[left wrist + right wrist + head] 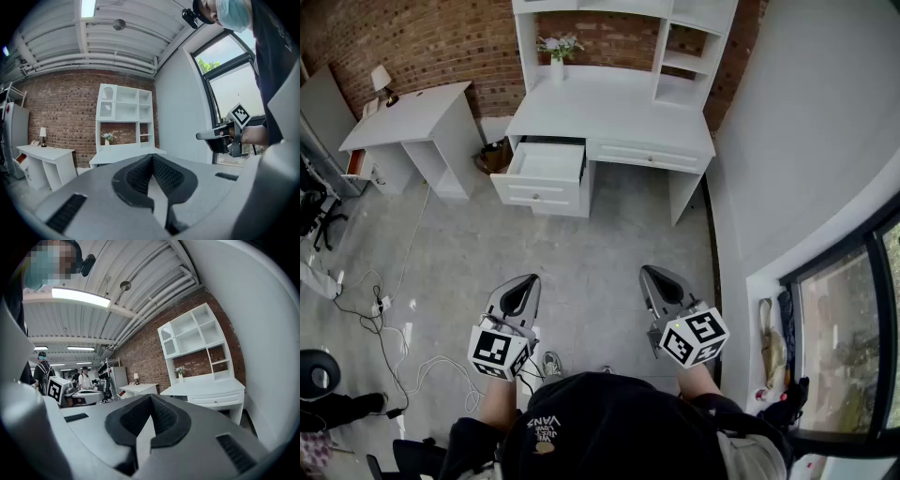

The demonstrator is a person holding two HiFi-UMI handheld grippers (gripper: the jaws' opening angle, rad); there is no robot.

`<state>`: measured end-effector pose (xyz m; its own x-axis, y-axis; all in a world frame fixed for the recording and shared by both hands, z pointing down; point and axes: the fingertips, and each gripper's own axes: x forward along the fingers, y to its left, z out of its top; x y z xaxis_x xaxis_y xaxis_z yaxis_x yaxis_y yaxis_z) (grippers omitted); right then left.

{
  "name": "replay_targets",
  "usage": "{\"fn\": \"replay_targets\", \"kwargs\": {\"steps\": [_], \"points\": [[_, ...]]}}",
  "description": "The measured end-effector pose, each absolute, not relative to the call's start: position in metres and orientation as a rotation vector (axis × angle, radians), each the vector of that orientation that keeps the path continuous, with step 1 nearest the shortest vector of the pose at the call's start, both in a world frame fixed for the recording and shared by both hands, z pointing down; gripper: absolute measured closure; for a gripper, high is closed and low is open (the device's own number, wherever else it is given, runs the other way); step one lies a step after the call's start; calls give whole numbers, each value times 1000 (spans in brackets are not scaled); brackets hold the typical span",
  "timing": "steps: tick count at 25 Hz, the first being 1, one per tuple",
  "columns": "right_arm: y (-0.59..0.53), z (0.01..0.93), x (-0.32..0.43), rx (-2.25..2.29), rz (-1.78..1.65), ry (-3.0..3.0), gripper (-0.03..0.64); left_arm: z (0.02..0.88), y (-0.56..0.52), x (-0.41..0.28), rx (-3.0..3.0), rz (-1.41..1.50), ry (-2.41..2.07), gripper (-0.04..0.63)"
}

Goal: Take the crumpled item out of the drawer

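Observation:
A white desk (609, 117) with a hutch stands against the brick wall, well ahead of me. Its left drawer (546, 161) is pulled open; its inside looks white and I cannot make out any crumpled item in it. My left gripper (523, 284) and right gripper (652, 275) hover side by side over the concrete floor, far short of the desk. Both are shut with nothing between the jaws. In the left gripper view the closed jaws (152, 157) point toward the desk (126, 157); in the right gripper view the jaws (151, 397) do the same, with the desk (206, 391) to the right.
A second white desk (403, 117) with a lamp stands at the left. Cables and a power strip (382, 306) trail over the floor on the left, near a black chair (314, 214). A basket (494, 156) sits by the drawer. A wall and window (844, 337) close off the right.

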<state>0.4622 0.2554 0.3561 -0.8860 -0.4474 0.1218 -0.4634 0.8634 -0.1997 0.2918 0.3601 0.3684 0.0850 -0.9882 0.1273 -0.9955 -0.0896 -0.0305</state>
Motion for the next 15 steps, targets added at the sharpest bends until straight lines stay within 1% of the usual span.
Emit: {"fn": "replay_targets", "kwargs": {"steps": [9, 15], "points": [[244, 359, 471, 692, 334, -2966, 617, 370, 348, 303, 2254, 192, -2089, 589], [239, 360, 478, 599, 267, -3004, 617, 369, 343, 314, 2241, 138, -2120, 589]]}}
